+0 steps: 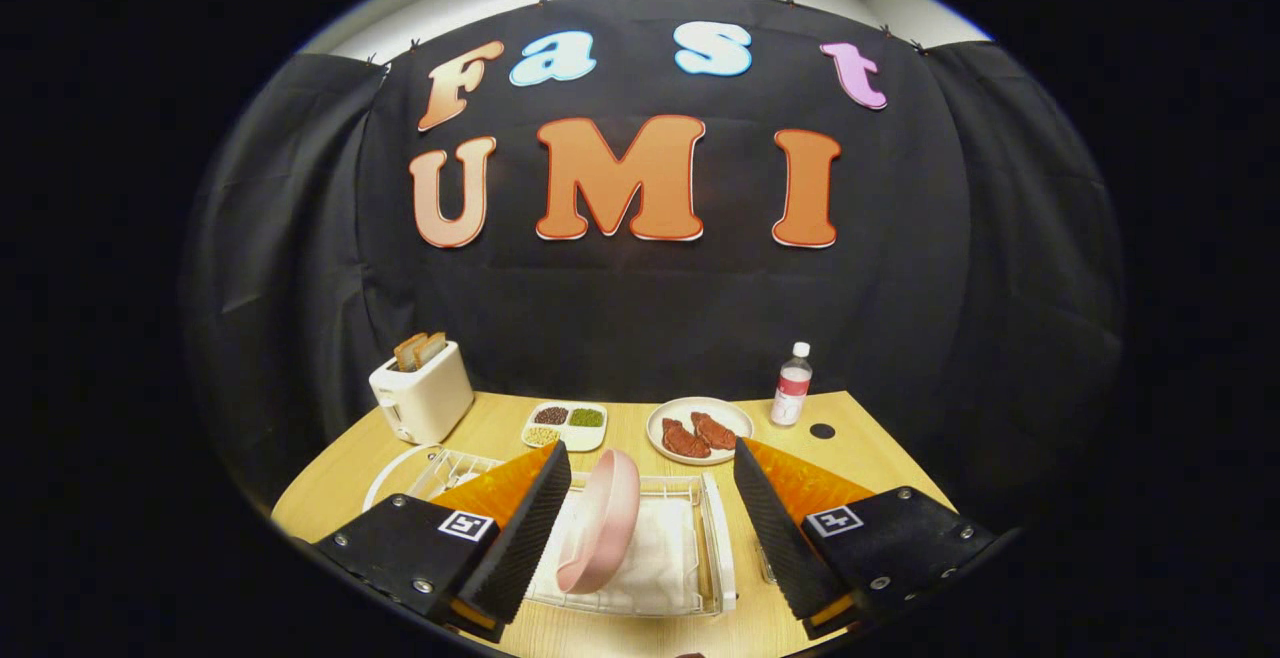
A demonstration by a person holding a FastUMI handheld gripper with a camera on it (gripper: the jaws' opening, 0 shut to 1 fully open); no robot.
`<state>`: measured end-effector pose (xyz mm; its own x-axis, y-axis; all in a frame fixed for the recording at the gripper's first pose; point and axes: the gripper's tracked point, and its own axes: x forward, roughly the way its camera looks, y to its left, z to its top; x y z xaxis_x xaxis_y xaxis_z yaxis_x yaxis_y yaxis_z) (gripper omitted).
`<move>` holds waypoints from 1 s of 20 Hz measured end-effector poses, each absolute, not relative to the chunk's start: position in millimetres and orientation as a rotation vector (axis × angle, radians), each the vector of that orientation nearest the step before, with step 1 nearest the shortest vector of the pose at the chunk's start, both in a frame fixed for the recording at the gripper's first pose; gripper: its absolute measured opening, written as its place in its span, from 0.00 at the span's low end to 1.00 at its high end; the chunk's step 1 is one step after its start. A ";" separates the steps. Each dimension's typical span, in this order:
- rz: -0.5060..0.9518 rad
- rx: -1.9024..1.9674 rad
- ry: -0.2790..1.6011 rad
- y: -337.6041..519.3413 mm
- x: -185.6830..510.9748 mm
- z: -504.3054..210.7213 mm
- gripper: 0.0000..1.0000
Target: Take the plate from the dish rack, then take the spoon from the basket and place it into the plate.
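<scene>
A pink plate (602,520) stands on edge in the white wire dish rack (716,538), on a white cloth. My gripper (652,458) is open, held above the rack, and the plate shows between its two fingers, closer to the left finger (525,528). Neither finger touches the plate. Part of a white basket (420,468) peeks out behind the left finger; what is inside it is hidden.
On the wooden table (500,428) beyond the rack stand a white toaster with bread (422,390), a divided dish of beans (565,425), a plate with two pieces of meat (698,430) and a small bottle (792,384).
</scene>
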<state>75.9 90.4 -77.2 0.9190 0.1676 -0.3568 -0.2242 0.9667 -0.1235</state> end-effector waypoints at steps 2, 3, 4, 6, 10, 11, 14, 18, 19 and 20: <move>0.203 -0.180 0.399 95.6 85.1 -98.3 0.98; 0.198 -0.193 0.425 95.6 89.9 -109.1 0.98; 0.193 -0.203 0.446 96.5 95.1 -118.8 0.98; 0.190 -0.210 0.492 99.2 101.5 -136.7 0.98; 0.182 -0.217 0.560 101.9 108.9 -166.7 0.98; 0.178 -0.211 0.575 101.7 110.3 -173.8 0.98; 0.161 -0.188 0.621 101.7 112.6 -191.1 0.98; 0.145 -0.159 0.684 103.9 108.5 -211.1 0.83; 0.142 -0.153 0.696 104.6 106.5 -214.8 0.74; 0.137 -0.142 0.709 105.1 105.8 -217.5 0.64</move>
